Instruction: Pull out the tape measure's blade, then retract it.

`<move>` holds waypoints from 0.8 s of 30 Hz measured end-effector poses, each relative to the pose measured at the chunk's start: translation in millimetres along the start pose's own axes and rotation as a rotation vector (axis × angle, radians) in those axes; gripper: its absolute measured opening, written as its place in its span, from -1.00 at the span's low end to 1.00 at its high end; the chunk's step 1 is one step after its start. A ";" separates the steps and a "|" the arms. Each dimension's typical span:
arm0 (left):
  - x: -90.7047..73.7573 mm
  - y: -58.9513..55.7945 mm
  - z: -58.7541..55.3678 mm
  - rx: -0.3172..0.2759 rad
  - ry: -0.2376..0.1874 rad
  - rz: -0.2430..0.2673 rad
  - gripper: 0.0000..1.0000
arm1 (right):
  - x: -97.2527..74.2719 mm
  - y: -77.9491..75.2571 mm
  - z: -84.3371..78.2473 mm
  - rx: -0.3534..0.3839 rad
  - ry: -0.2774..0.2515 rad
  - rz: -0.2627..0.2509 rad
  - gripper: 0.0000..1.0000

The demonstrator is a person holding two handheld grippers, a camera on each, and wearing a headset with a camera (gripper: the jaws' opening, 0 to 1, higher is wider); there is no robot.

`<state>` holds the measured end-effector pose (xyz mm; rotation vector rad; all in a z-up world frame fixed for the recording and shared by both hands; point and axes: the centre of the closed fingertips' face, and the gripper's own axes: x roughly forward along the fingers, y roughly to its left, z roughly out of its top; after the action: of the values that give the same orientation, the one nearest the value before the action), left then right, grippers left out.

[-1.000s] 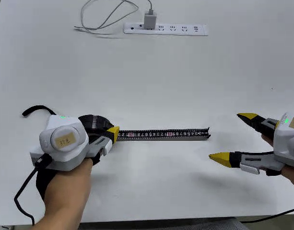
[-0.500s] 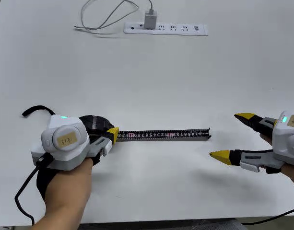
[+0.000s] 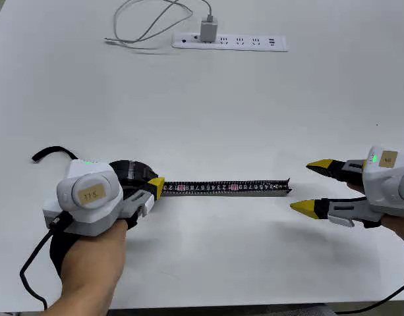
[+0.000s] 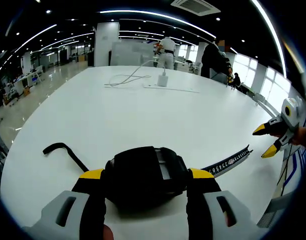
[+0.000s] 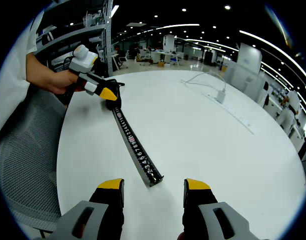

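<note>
1. Closing in on the blade's free end since a second ago, the right gripper (image 3: 310, 186) now holds its yellow-tipped jaws less far apart. They are still spread, with nothing between them.
2. The black tape measure case (image 3: 130, 172) sits on the white tabletop (image 3: 208, 112) at the left. The left gripper (image 4: 146, 175) pinches it from both sides with its yellow-tipped jaws.
3. The narrow black blade with white numerals (image 3: 221, 187) lies flat on the table, drawn out to the right. Its hooked end stops just short of the right gripper's tips and is not touching them.
4. A black wrist strap (image 3: 51, 153) curls on the table behind the case.
5. Bare tabletop spreads wide beyond the blade, while the table's near edge runs close below both hands.
6. In the right gripper view, the digits 2 to 9 read along the blade, and the head view shows red marks at intervals. A tan sticker on each gripper body is too small to read.
7. A white power strip (image 3: 229, 41) with a white charger (image 3: 209, 29) and a looped grey cable (image 3: 145, 20) lies far back, well apart from the work.
</note>
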<state>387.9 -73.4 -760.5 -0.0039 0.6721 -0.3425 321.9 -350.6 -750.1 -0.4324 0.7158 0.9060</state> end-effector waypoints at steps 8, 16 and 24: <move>0.4 -0.1 -0.6 -0.003 0.002 -0.002 0.23 | 11.3 -0.9 -6.3 -0.099 0.083 0.080 -0.28; 1.5 0.5 -1.2 -0.009 0.013 -0.006 0.23 | 21.7 1.0 -10.1 -0.145 0.134 0.156 -0.45; 1.3 0.2 -1.5 -0.010 0.014 -0.009 0.23 | 27.3 0.8 -14.3 -0.191 0.174 0.202 -0.53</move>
<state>388.1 -73.5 -762.5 -0.0143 0.6875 -0.3475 327.1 -343.8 -779.7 -0.6218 0.8458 1.1428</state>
